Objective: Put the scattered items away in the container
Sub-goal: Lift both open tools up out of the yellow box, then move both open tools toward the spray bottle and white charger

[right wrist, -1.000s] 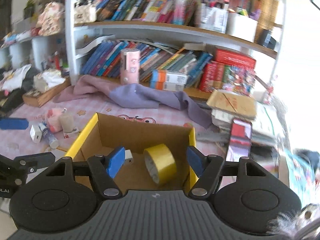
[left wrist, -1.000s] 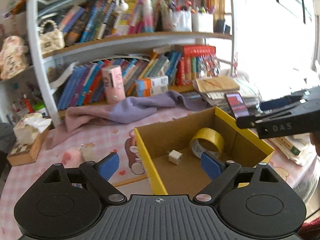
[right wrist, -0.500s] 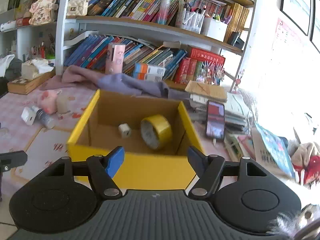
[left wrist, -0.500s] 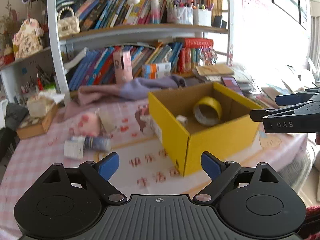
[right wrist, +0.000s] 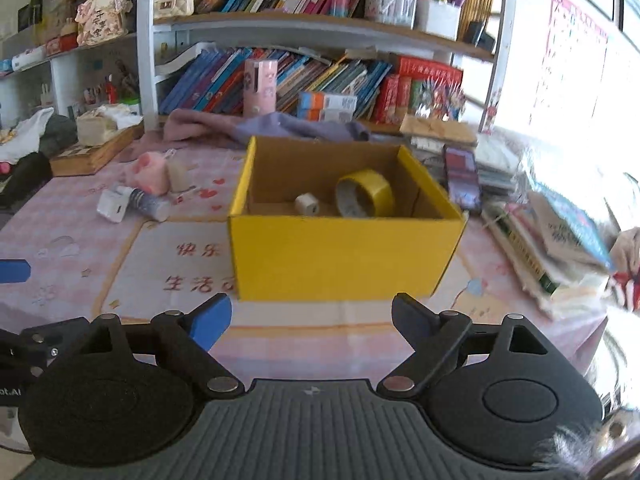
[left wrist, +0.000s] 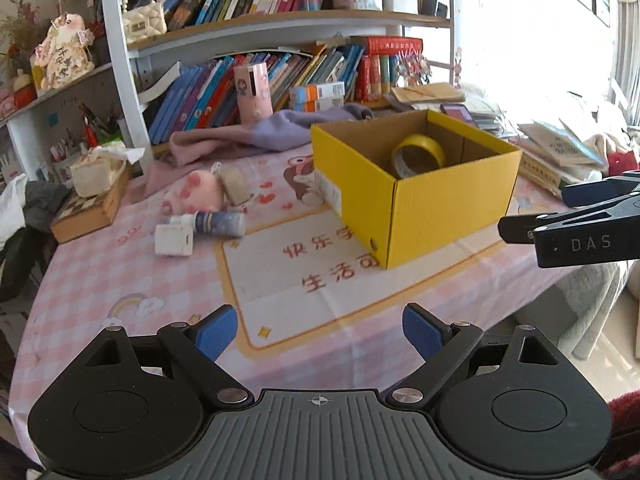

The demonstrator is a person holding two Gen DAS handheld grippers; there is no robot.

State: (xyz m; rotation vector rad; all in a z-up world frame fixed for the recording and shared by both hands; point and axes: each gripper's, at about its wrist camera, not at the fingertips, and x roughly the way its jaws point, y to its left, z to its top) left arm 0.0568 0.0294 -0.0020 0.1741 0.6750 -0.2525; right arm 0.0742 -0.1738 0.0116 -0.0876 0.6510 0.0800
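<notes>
Between picks: both grippers hang empty over the near edge of the worktop (left wrist: 100,280), so the step in hand looks like reaching for the next loose item. Left gripper (left wrist: 320,330) has its jaws wide apart, nothing between them; right gripper (right wrist: 311,318) has its jaws opening, also with nothing between them. The yellow box (right wrist: 344,256) sits dead ahead of the right jaws and ahead-right of the left jaws. Inside it: one roll of yellow tape (right wrist: 364,198) and one small white cube (right wrist: 307,204), so two items are in. Still out, well ahead and left of the left jaws, in one cluster: one white plug-like block (left wrist: 174,240), one tube (left wrist: 220,223) touching it, one pink plush (left wrist: 196,194), one beige pouch (left wrist: 236,185) just beside the plush; four by my count, though blur makes the small ones hard to name. Next move likely calls for swinging the left jaws forward-left, dropping around the block or tube, and closing. One phone (right wrist: 462,178) lies beyond the box on the right; unclear whether it counts.
</notes>
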